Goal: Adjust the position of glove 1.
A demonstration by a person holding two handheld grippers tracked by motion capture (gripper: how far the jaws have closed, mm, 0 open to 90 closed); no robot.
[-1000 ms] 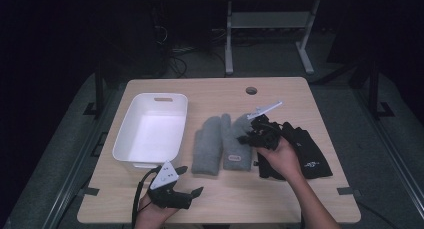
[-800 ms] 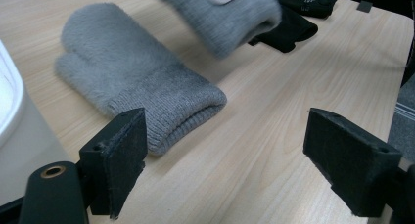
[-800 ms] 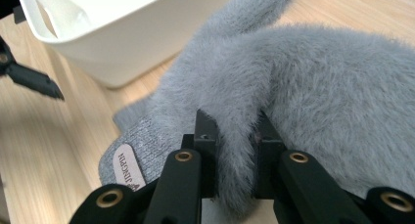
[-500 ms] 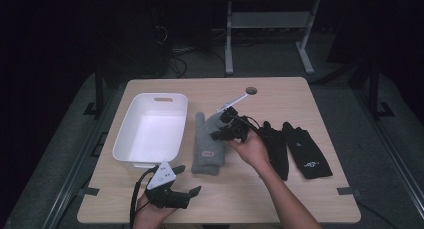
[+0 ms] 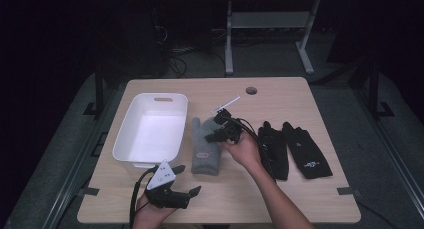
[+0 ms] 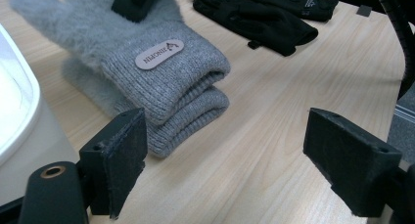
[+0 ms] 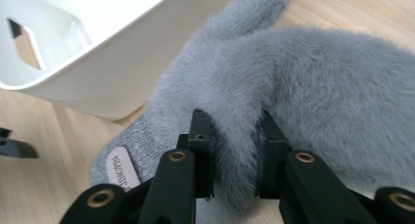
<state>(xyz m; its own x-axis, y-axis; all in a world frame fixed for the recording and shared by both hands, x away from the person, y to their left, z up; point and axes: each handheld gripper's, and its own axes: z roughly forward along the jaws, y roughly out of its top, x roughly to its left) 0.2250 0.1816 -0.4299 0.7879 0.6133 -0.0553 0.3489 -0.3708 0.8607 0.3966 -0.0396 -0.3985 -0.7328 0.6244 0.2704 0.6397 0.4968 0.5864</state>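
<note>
The right gripper (image 7: 234, 150), its jaws just eased, pinches a fold of the grey glove (image 7: 313, 87) beside the white tub (image 7: 98, 48), likely to lift it over, while the left gripper (image 6: 244, 160) waits wide.

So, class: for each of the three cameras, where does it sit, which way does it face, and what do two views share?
High view: above the table, looking forward and down; both forearms, left gripper, right gripper.
Left gripper view: rides the left gripper, jaws open, facing the grey gloves and black gloves.
Right gripper view: rides the right gripper, jaws pinching grey fur beside the white tub.
Shared: both gripper views show the grey glove's label.
</note>
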